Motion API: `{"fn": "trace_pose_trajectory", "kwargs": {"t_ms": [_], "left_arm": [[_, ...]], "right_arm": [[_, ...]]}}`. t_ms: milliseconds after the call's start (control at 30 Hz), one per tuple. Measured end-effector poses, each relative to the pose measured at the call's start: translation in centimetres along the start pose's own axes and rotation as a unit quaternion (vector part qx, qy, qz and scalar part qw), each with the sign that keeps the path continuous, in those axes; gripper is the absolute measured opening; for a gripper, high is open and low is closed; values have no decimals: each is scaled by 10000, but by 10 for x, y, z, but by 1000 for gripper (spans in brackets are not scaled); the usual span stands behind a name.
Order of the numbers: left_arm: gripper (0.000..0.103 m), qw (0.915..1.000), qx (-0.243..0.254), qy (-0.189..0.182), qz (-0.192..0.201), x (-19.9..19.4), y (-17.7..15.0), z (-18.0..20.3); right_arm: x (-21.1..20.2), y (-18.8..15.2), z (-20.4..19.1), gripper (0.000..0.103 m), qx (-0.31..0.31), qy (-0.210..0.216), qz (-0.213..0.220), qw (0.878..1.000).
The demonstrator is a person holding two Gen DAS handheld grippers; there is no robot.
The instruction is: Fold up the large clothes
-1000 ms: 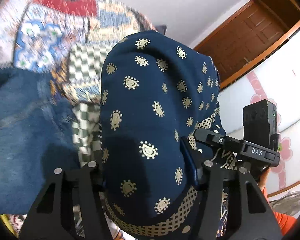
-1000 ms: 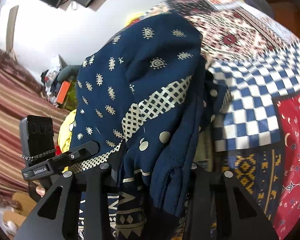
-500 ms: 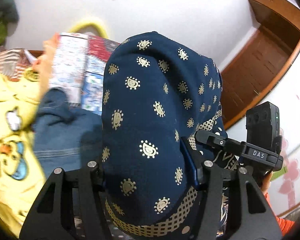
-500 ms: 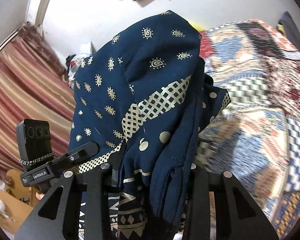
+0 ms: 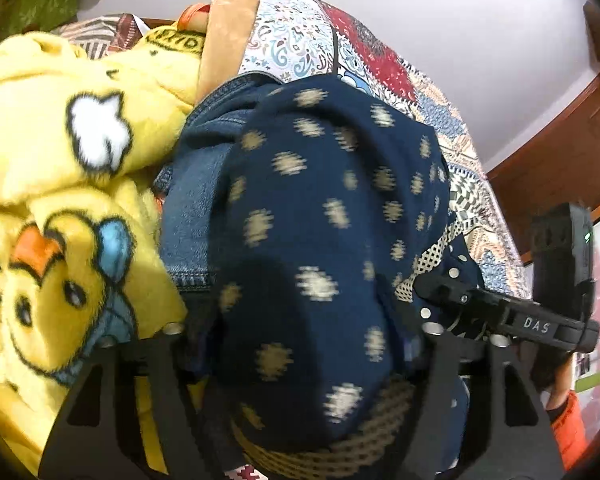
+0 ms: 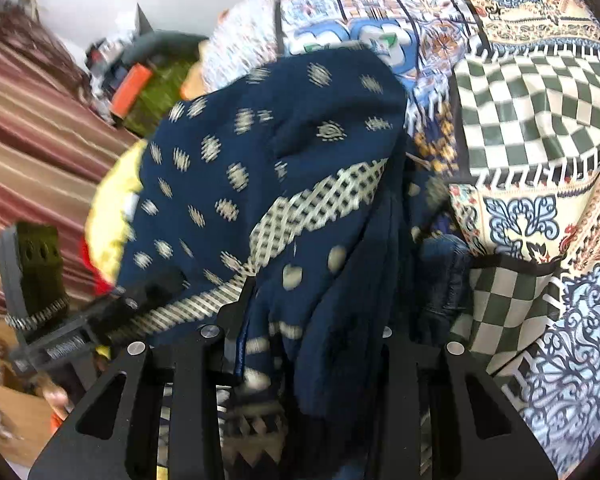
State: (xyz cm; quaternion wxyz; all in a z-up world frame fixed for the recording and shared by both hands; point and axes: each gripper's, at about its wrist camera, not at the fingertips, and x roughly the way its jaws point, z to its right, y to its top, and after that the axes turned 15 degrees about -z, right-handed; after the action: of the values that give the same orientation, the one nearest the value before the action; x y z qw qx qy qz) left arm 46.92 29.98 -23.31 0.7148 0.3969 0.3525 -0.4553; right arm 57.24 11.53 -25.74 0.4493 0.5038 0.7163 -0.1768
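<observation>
A navy garment with gold motifs and a lattice band (image 5: 320, 184) is bunched up between both grippers. In the left wrist view it bulges over a folded denim piece (image 5: 192, 200) that lies on the bed. My left gripper (image 5: 304, 320) has its jaws opening. The bundle still fills the gap between them but looks loose and blurred. In the right wrist view the same garment (image 6: 260, 128) hangs forward over the fingers, and my right gripper (image 6: 316, 312) stays shut on a thick fold of it. The fingertips of both grippers are hidden by cloth.
A fluffy yellow duck-print blanket (image 5: 60, 160) is heaped left of the denim. The patchwork bedspread (image 6: 540, 100) stretches right and behind. Striped maroon fabric (image 6: 32, 140) and clutter sit at the far left, and a wooden door (image 5: 560, 152) at the right.
Both grippers swung left and down with the garment, from facing the wall to over the denim and yellow blanket. The left jaws have widened and the bundle has loosened.
</observation>
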Motion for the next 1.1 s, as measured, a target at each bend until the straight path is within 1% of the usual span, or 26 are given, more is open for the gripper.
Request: {"fn": "trace_pose_trajectory", "kwargs": {"t_ms": [67,100,133,167,200,233,267,300,367,433,500,567,667,733,767,867,1000,1033,1067,1100], "left_arm": [[75,9999,41,134,27,-3,-2,4],[75,9994,117,311,56,-5,-4,10],[77,9986,210,482,89,-9,-8,17],[81,9973,313,657,127,-14,-13,26],[85,9955,421,838,129,-16,-20,34],[92,9937,522,983,130,-18,-27,40],[95,9915,648,1118,124,-19,-35,46],[95,9889,778,1256,127,-18,-44,50],[96,9839,920,1513,222,-19,-63,54],[96,9852,841,1472,263,-20,-72,50],[96,9885,664,1332,274,-21,-84,48],[96,9888,585,1333,313,-23,-97,47],[95,9879,517,1441,245,-29,-110,52],[95,9835,553,1709,207,-36,-118,61],[95,9794,624,1899,268,-43,-123,67],[95,9737,725,2087,564,-72,-136,85],[95,9685,814,1979,1273,-133,-154,120],[95,9661,846,1950,1462,-148,-158,130],[95,9619,894,1918,1730,-169,-165,142],[95,9585,926,1896,1919,-182,-168,152]], "right_arm": [[-5,-5,2,34,-56,6,-28,10000],[-8,-10,2,34,-99,-89,-62,9999],[-12,-16,0,38,-161,-235,-73,9996],[-16,-21,-1,40,-230,-401,-70,9989],[-22,-24,-1,47,-285,-563,-76,9980],[-26,-29,-3,51,-319,-726,-85,9968],[-30,-35,-3,61,-318,-872,-91,9956],[-32,-41,-4,67,-310,-976,-76,9947],[-36,-52,-6,67,-333,-1101,-94,9933],[-38,-65,-3,68,-332,-1215,-133,9919],[-41,-82,-1,69,-377,-1342,-181,9901],[-43,-90,-4,69,-366,-1399,-213,9893],[-56,-105,-2,69,-226,-1275,-127,9915],[-70,-111,-4,69,-169,-1184,28,9928],[-83,-116,-8,69,-179,-1117,158,9935],[-111,-119,-30,69,-302,-1010,441,9934],[-165,-138,-71,69,-663,-940,1090,9874],[-180,-145,-82,69,-766,-917,1291,9844],[-191,-153,-92,69,-856,-901,1466,9814],[-207,-164,-104,69,-986,-877,1693,9767]]}}
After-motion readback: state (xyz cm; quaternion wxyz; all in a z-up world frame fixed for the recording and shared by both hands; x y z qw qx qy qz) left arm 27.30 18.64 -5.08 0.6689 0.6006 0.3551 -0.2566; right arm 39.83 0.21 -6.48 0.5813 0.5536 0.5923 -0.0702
